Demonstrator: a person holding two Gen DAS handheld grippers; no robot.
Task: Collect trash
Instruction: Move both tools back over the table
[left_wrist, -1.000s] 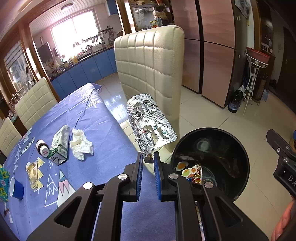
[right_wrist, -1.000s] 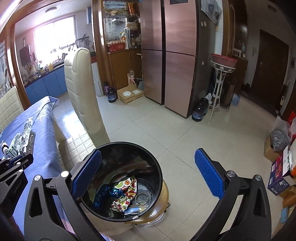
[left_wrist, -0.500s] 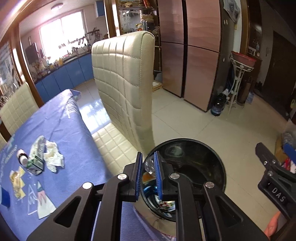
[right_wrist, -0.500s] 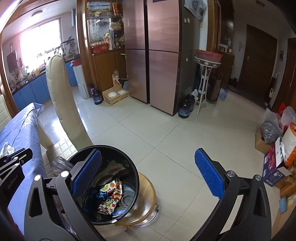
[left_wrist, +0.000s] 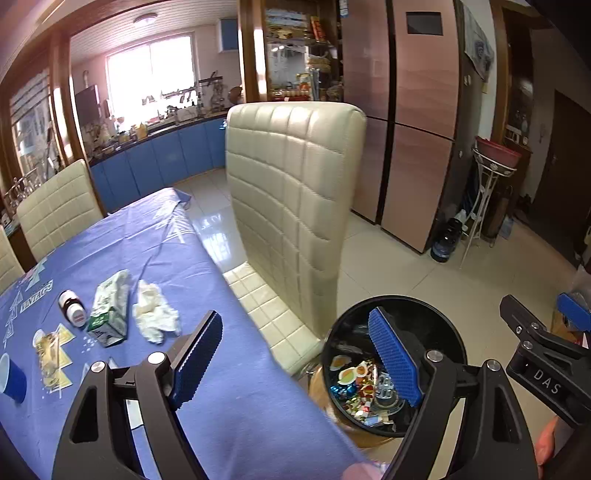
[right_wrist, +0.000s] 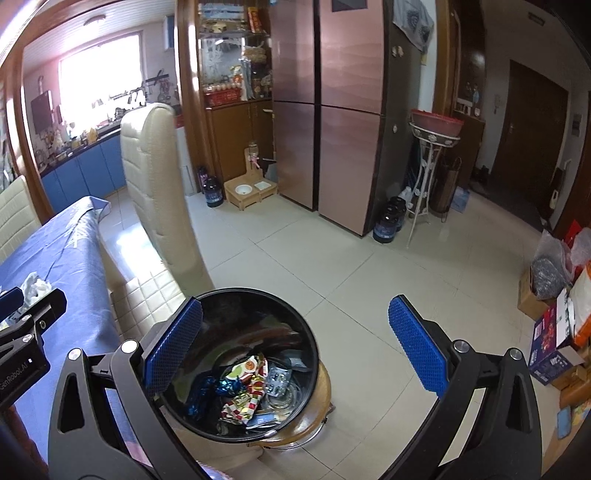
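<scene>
My left gripper (left_wrist: 295, 354) hangs angled downward over the edge of the blue-clothed dining table (left_wrist: 229, 398), its jaws having just swung apart — nothing sits between the blue ribbed pads (left_wrist: 393, 356) now. One pad lines up over the cloth, the other over the mouth of the round black trash bin (right_wrist: 310, 332), which stands on the pale tiled floor beside the table and just in front of the cream quilted dining chair (left_wrist: 291, 206).

My right gripper (right_wrist: 295, 343) tilts down toward the same bin, jaws spread wide and empty, one pad above the near rim and the other out over bare tile.

Inside the bin, the silver foil blister pack (right_wrist: 277, 380) lies among colourful printed wrappers (right_wrist: 242, 395) — apart from both grippers.

Still on the tablecloth, well back from the left gripper: a crumpled white tissue (left_wrist: 153, 315), a green-and-white carton on its side (left_wrist: 109, 310) just beside it, a small brown bottle with a red-and-white label (left_wrist: 72, 308), a yellowish crumpled wrapper (left_wrist: 48, 350) and a blue cup (left_wrist: 11, 376) at the frame's edge.
</scene>
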